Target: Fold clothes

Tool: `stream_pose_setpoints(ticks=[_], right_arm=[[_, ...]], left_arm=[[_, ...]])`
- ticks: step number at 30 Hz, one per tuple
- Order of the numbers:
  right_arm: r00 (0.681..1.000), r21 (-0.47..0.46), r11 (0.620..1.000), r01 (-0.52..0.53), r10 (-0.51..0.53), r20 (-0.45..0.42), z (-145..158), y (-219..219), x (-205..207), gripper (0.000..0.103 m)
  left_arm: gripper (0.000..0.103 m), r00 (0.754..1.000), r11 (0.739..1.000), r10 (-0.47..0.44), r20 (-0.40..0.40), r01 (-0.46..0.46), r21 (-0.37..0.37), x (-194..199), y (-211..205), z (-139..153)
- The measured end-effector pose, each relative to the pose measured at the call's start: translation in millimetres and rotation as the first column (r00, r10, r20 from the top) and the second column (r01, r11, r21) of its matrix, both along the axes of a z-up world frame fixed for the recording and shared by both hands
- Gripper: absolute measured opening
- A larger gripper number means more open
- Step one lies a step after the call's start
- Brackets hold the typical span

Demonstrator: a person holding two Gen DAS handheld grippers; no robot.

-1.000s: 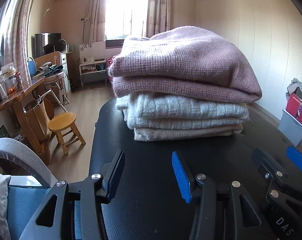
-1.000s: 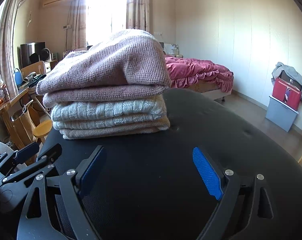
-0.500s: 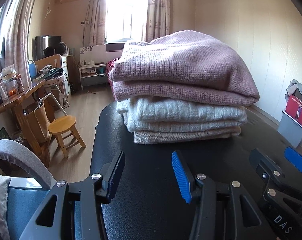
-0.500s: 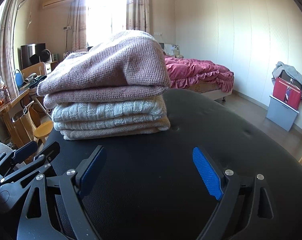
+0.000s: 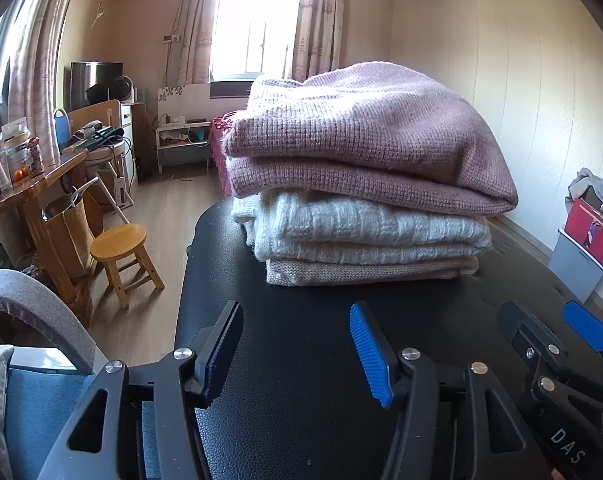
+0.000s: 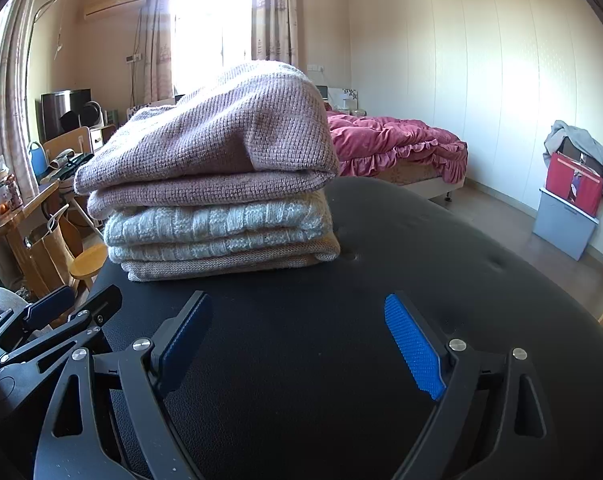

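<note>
1. Three folded knit sweaters sit in one neat stack on a black padded surface (image 5: 301,420): a pink sweater (image 5: 365,136) on top, a cream ribbed sweater (image 5: 361,228) in the middle, and a beige sweater (image 5: 365,270) at the bottom, each resting directly on the one below
2. No loose or unfolded garment shows on the black surface in either wrist view, so the folding appears done, or nearly so, as far as these views reach
3. Left gripper (image 5: 297,348) hovers low over the bare surface, just in front of the stack and not touching it; its jaws are opening, with nothing between them
4. Right gripper (image 6: 297,344) sits beside the left one, also short of the stack, its jaws spread wide and empty
5. Grey clothing (image 6: 581,148) is draped over a red and grey box by the far wall, well apart from the stack; whether it belongs to the task cannot be told
6. What likely remains is little: perhaps squaring the stack's edges, or fetching another garment from out of view
</note>
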State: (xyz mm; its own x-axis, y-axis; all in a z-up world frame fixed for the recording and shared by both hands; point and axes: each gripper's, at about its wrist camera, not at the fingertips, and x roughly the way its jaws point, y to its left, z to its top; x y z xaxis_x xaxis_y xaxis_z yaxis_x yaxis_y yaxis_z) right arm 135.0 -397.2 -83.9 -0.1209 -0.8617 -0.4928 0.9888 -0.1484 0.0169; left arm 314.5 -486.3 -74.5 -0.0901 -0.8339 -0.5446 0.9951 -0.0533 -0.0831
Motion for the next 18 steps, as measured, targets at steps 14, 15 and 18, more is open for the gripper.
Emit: stream_pose_setpoints(ticks=[14,15,18], right_arm=[[1.0,-0.003,1.0,0.002,-0.002,0.009,0.2,0.0,-1.4,0.09],[1.0,-0.002,1.0,0.002,-0.002,0.01,0.2,-0.1,-1.4,0.09],[1.0,-0.003,1.0,0.003,-0.003,0.011,0.2,-0.7,-1.2,0.09]], left_arm=[[0.057,1.0,0.999,0.016,-0.009,-0.016,-0.029,3.7,4.9,2.6],[0.057,1.0,0.999,0.017,-0.005,-0.017,-0.036,3.1,6.0,3.3],[0.057,1.0,0.999,0.016,0.0,-0.016,-0.045,2.4,7.5,4.4]])
